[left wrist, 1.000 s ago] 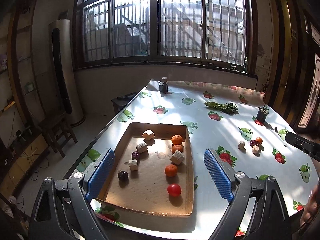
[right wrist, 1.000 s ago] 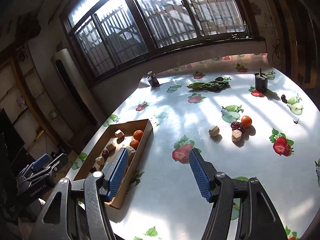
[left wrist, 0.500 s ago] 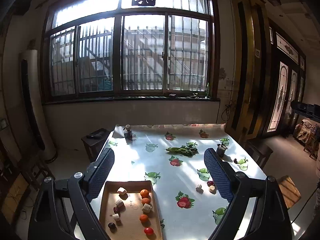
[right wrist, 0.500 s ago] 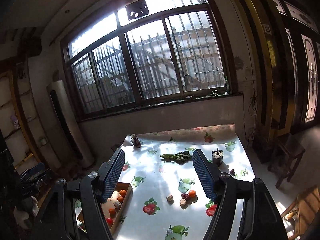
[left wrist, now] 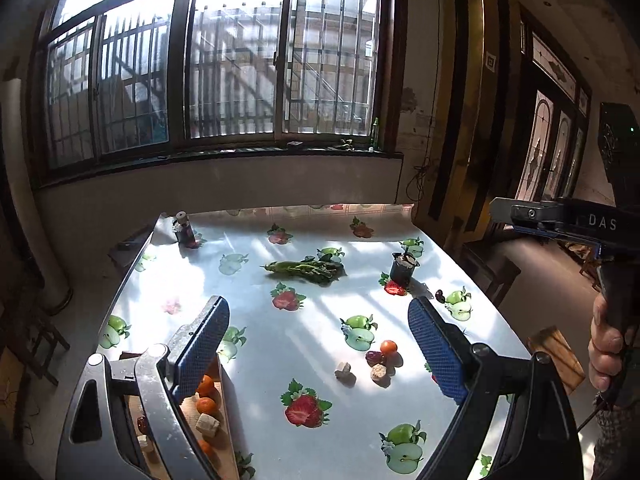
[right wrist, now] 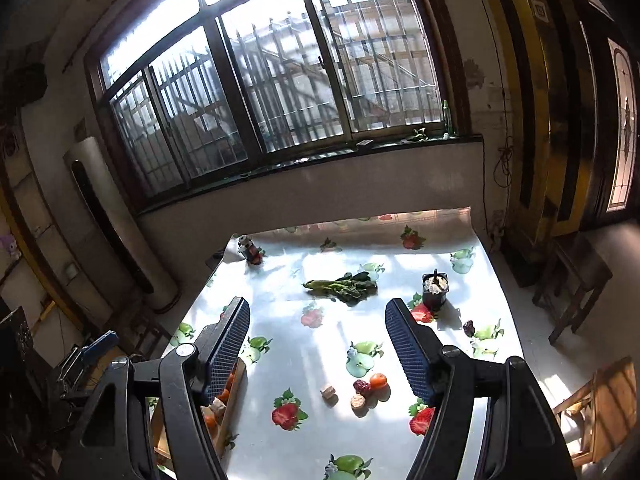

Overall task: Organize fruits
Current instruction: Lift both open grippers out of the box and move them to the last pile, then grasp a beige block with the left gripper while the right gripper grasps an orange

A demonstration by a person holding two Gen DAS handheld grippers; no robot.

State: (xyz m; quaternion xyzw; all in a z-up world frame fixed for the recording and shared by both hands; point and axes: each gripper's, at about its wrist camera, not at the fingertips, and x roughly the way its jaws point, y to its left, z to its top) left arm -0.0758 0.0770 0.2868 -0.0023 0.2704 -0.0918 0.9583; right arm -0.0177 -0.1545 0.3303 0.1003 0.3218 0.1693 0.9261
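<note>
Table (left wrist: pixel 280 344) with fruit-print cloth spreads wide and bare between my tools. Cardboard tray (left wrist: pixel 226 412) sits at its near-left edge, oranges (left wrist: pixel 206 406) inside. Loose orange (right wrist: pixel 378 380), date and two pale chunks cluster mid-right. My left gripper (left wrist: pixel 318 344) gapes, holding nothing; right gripper (right wrist: pixel 318 350) likewise, jaws lately widened.

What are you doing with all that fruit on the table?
A person holds a gripper in each hand and is sorting fruit. The left gripper and right gripper are both open, holding nothing, up above the table. Some oranges already sit in the cardboard tray. A small orange, a dark red fruit and two pale chunks wait loose on the tablecloth.
</note>
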